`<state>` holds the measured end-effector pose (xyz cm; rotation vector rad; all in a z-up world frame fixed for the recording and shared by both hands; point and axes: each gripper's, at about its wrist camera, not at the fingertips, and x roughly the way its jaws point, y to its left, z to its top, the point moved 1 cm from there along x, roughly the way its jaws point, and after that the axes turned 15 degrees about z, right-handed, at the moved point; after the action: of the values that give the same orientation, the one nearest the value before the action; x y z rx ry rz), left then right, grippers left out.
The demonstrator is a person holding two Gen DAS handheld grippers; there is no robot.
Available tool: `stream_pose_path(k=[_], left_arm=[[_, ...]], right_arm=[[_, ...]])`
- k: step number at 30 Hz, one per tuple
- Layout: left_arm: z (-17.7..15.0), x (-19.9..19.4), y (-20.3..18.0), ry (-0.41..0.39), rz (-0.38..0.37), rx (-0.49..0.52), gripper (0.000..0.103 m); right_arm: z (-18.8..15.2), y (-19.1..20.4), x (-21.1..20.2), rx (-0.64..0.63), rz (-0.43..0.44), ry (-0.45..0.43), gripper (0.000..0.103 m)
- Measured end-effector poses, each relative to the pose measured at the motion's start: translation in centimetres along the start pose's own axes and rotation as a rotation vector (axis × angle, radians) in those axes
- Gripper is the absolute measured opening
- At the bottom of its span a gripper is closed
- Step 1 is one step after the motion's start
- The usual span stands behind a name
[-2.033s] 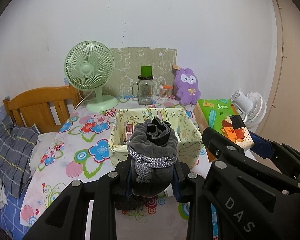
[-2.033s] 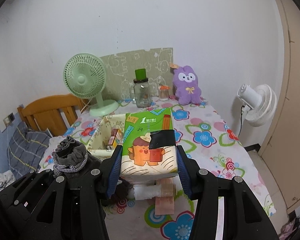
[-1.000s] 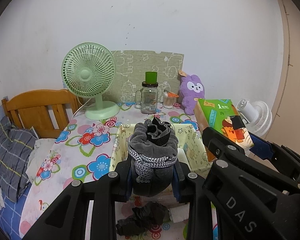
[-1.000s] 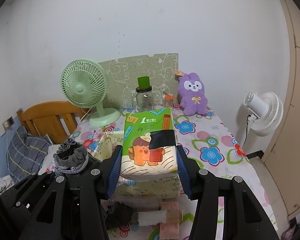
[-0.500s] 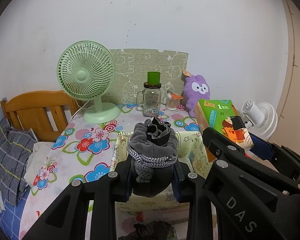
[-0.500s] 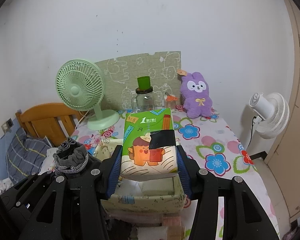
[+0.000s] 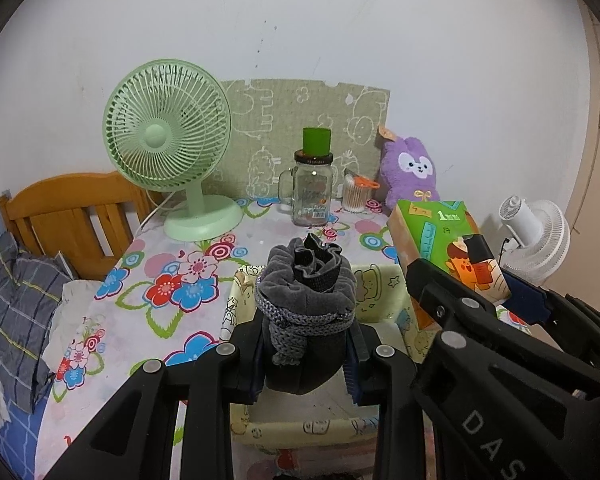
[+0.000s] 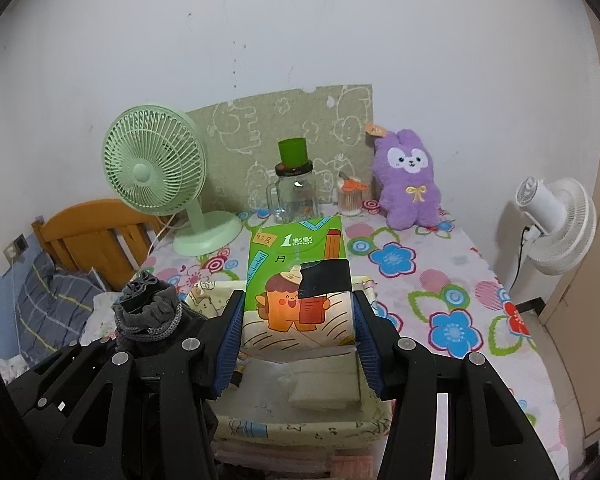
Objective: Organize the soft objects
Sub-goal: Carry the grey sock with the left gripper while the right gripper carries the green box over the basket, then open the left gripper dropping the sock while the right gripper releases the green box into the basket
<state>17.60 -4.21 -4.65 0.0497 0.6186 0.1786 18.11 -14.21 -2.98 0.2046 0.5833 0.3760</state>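
Left gripper clamps a rolled grey knit sock bundle; right gripper clamps a green cartoon-printed soft tissue pack. Both hang over the pale yellow fabric bin mid-table. Neither released; depositing remains.

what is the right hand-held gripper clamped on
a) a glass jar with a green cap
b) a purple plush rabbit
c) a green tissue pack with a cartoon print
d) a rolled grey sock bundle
c: in the right wrist view the right hand-held gripper has its blue pads against both sides of the green tissue pack with a cartoon print, held above the pale yellow fabric bin; the rolled grey sock bundle is in the left hand-held gripper.
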Motion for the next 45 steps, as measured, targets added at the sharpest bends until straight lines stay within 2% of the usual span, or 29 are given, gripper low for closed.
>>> stream_pose_path(k=[17,21,23,32,37,45], left_arm=[[-0.7,5.0,-0.3,0.106,0.008,0.005,0.032],[-1.1,5.9,-0.4,0.132,0.015,0.013,0.045],[-1.2,6.1,-0.3,0.140,0.020,0.018,0.059],[-1.6,5.9,-0.4,0.137,0.010,0.046,0.073],[-1.6,5.9,-0.6,0.139,0.006,0.057,0.078],[-1.6,5.5,-0.7,0.140,-0.012,0.058,0.087]], right_arm=[[-0.5,-1.3,5.0,0.023,0.011,0.092,0.055],[-0.9,-1.6,6.0,0.031,0.018,0.116,0.055],[-1.1,-1.7,6.4,0.035,0.023,0.127,0.055],[-1.7,-1.8,7.9,0.037,0.080,0.168,0.055],[-1.7,-1.9,8.5,0.032,0.058,0.178,0.060],[-1.5,-1.9,8.1,0.023,0.031,0.182,0.086]])
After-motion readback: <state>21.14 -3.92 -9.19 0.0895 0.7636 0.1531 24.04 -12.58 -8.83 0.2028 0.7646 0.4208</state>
